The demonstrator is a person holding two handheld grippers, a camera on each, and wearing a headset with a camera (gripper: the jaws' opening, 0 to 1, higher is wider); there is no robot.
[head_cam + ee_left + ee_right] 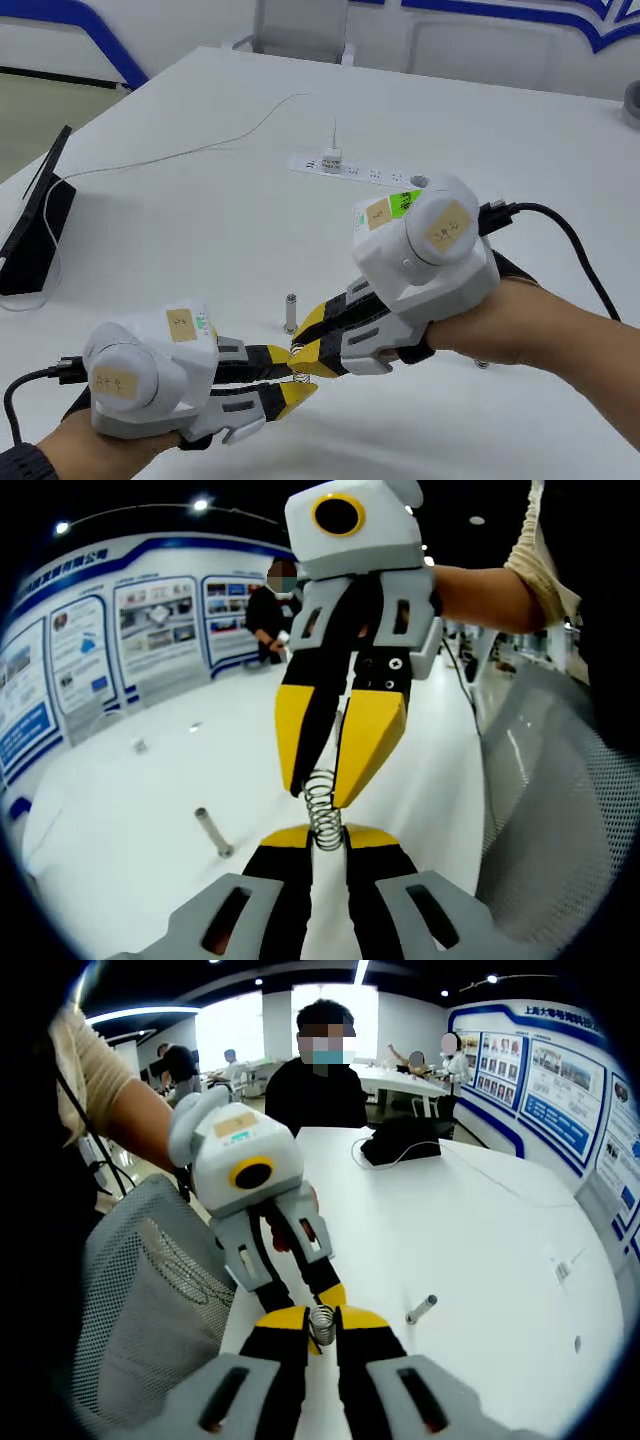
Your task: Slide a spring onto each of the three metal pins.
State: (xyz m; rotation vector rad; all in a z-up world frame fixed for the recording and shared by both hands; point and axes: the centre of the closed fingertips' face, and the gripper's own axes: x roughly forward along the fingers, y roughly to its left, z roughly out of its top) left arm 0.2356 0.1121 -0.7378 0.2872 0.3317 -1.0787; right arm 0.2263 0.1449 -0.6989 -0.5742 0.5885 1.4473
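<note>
Spring (323, 810): coiled wire, held off the surface near the pin, caught between the meeting tips of both claws.
Pin (291, 313): metal, stood upright on the surface (200, 230).
Left claw (288, 375): clenched on one end of the spring, just in front of the pin.
Right claw (308, 350): closed about the other end, tip to tip with the left claw.
Power strip (350, 168): white, well beyond the pin.

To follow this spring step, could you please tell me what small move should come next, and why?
Probably open the left gripper: both sets of jaws, its own and the right gripper's, close on one spring, while the bare metal pin stands upright nearby, so one must let go.
</note>
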